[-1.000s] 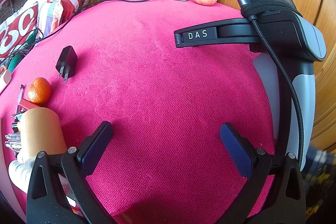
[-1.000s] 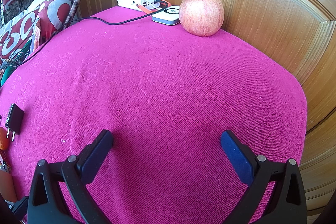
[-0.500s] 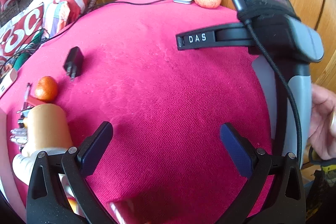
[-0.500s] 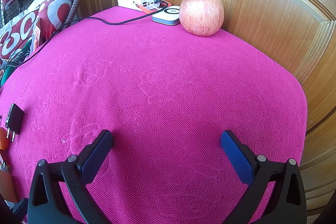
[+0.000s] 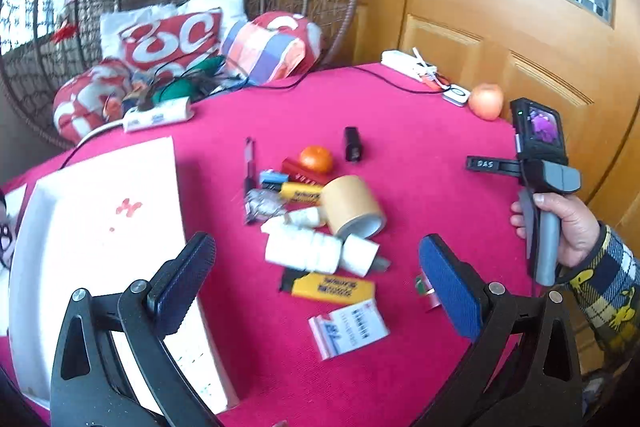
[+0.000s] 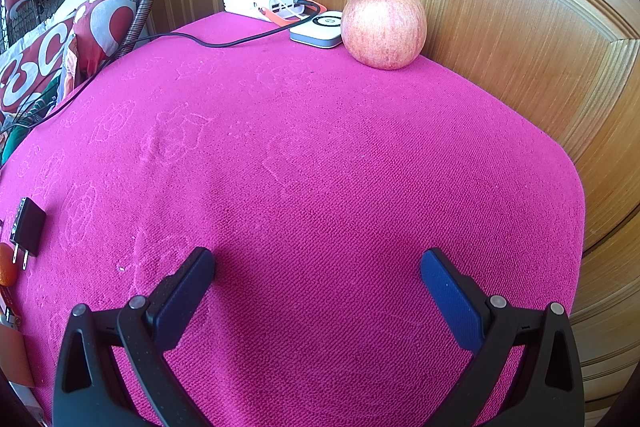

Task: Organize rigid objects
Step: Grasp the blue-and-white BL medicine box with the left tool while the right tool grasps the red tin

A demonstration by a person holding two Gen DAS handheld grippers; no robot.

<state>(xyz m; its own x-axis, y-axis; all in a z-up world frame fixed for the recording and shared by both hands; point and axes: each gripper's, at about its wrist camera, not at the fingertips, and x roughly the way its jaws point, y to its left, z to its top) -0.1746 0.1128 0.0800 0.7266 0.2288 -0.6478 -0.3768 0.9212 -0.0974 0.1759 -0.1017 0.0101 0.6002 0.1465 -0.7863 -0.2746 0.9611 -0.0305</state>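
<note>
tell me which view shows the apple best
The right wrist view: the apple is large, sharp and whole, beside the white charger pad. The left wrist view shows the same apple only small and far off at the table's back edge.

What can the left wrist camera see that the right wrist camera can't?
Only the left wrist view shows the white tray, the roll of tape, the white bottle, the yellow boxes, and the person's hand holding the other gripper handle. Only the right wrist view shows the right gripper, wide open over bare cloth. Both show the apple, the black plug, the white power bank and the pink tablecloth. The left gripper is open too.
</note>
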